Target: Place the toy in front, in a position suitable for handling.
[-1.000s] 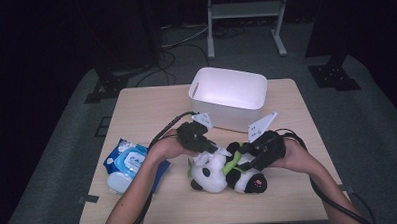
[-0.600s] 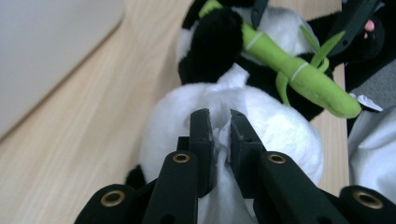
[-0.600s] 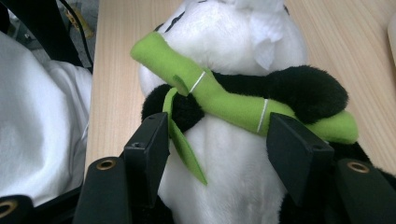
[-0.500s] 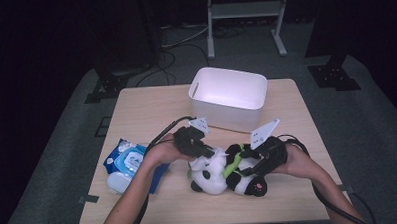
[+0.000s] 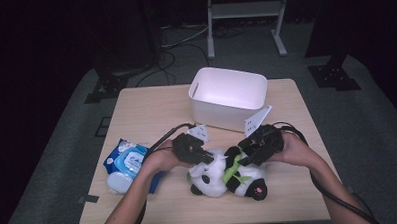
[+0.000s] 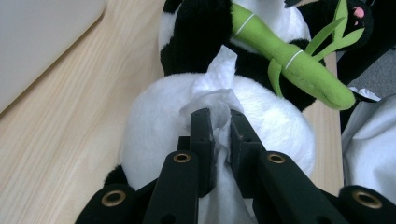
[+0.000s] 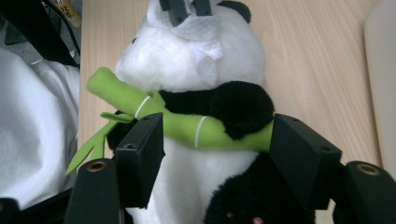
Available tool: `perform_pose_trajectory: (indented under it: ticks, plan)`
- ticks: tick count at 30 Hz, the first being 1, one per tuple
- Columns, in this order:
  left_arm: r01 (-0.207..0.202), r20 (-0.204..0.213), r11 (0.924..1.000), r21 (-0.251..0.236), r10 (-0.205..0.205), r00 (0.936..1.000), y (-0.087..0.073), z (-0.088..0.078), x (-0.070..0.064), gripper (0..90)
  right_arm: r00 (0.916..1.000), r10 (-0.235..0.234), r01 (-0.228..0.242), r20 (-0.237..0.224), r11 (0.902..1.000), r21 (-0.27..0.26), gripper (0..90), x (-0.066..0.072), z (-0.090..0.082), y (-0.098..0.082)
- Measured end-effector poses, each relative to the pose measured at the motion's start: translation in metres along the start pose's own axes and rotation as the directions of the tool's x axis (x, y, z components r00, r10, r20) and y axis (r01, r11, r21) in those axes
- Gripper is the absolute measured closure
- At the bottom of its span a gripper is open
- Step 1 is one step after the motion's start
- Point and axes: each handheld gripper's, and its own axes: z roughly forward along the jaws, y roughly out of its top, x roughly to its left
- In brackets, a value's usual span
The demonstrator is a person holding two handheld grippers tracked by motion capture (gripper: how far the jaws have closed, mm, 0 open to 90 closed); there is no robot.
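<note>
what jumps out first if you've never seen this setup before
A plush panda hugging a green bamboo stalk lies at the near middle of the wooden table. The left gripper pinches a white wipe against its head, while the right gripper, jaws just opening, straddles its body. A white bin stands behind.

Left tool pinching white wipe, against plush panda
</note>
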Motion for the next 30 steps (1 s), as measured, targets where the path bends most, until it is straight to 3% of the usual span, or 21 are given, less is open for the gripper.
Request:
perform_pose_trajectory:
  ticks: [7, 16, 18, 22, 25, 30]
  plan:
    - [-0.011, 0.005, 0.9999, 0.004, 0.011, 0.9999, 0.0, -0.001, -0.002, 81.9, 0.9981, 0.061, -0.061, -0.005, 0.996, 0.066, 26.8, -0.012, 0.004, -0.009]
    - [-0.018, 0.004, 0.9997, 0.013, 0.018, 0.9998, 0.001, 0.0, -0.003, 82.0, 0.9959, 0.09, -0.088, -0.013, 0.9925, 0.085, 22.9, -0.018, 0.011, -0.014]
    - [-0.021, 0.011, 0.9997, 0.01, 0.021, 0.9997, 0.0, -0.001, -0.003, 82.0, 0.9945, 0.104, -0.104, 0.005, 0.9879, 0.115, 21.4, -0.02, 0.01, -0.014]
    - [-0.016, 0.016, 0.9998, 0.008, 0.016, 0.9997, 0.0, 0.0, -0.003, 82.0, 0.9849, 0.168, -0.161, -0.041, 0.9768, 0.141, 19.2, -0.029, 0.019, -0.021]
    - [-0.011, 0.011, 0.9999, 0.003, 0.011, 0.9999, 0.0, -0.001, -0.002, 81.9, 0.9798, 0.19, -0.182, -0.063, 0.9767, 0.114, 25.0, -0.031, 0.022, -0.027]
    - [0.002, 0.01, 1.0, -0.009, -0.002, 1.0, 0.002, -0.002, 0.001, 81.5, 0.9914, 0.128, -0.127, -0.027, 0.9905, 0.054, 43.3, -0.024, 0.017, -0.031]
